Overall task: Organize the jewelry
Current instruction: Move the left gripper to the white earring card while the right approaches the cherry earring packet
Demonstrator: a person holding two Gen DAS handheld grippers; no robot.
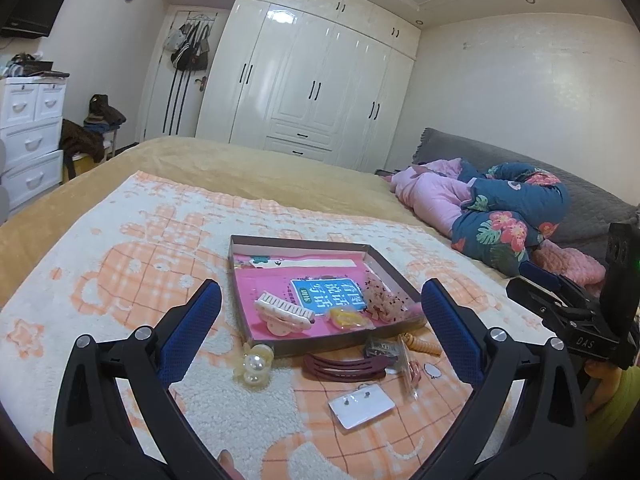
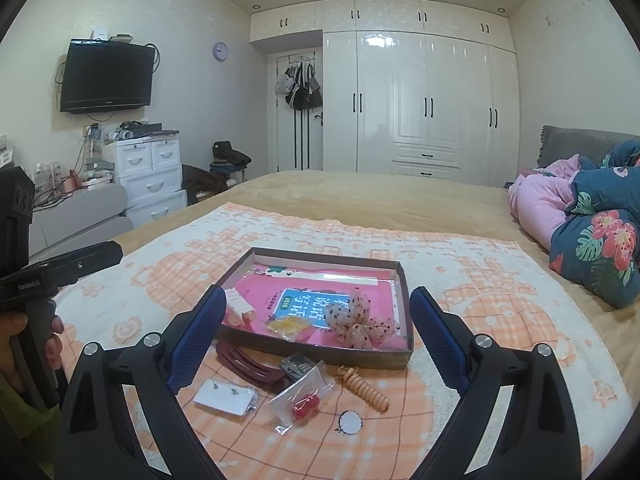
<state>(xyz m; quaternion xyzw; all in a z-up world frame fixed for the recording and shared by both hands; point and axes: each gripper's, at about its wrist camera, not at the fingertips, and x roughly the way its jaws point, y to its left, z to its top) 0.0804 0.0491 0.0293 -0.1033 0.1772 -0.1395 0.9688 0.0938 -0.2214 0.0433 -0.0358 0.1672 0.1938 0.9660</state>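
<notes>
Left wrist view: the left gripper (image 1: 320,320) hangs spread wide and holding nothing above the shallow box (image 1: 396,276), which already holds a white claw clip (image 1: 285,314) and a speckled scrunchie (image 1: 384,300). Loose pieces wait just in front of it on the blanket (image 1: 120,280), presumably staged for sorting: a maroon clip (image 1: 344,368) and an earring card (image 1: 362,406). The right gripper (image 2: 316,336) is likewise released and empty (poised, I judge, to pick next).

— What stands along the far wall?
— A glossy white wardrobe (image 2: 420,104) with black handles, beside a door hung with bags (image 2: 302,88).
— And left?
— A wall-mounted television (image 2: 107,76), a round clock (image 2: 220,51), white drawers (image 2: 150,176). Recessed ceiling lights glow.
</notes>
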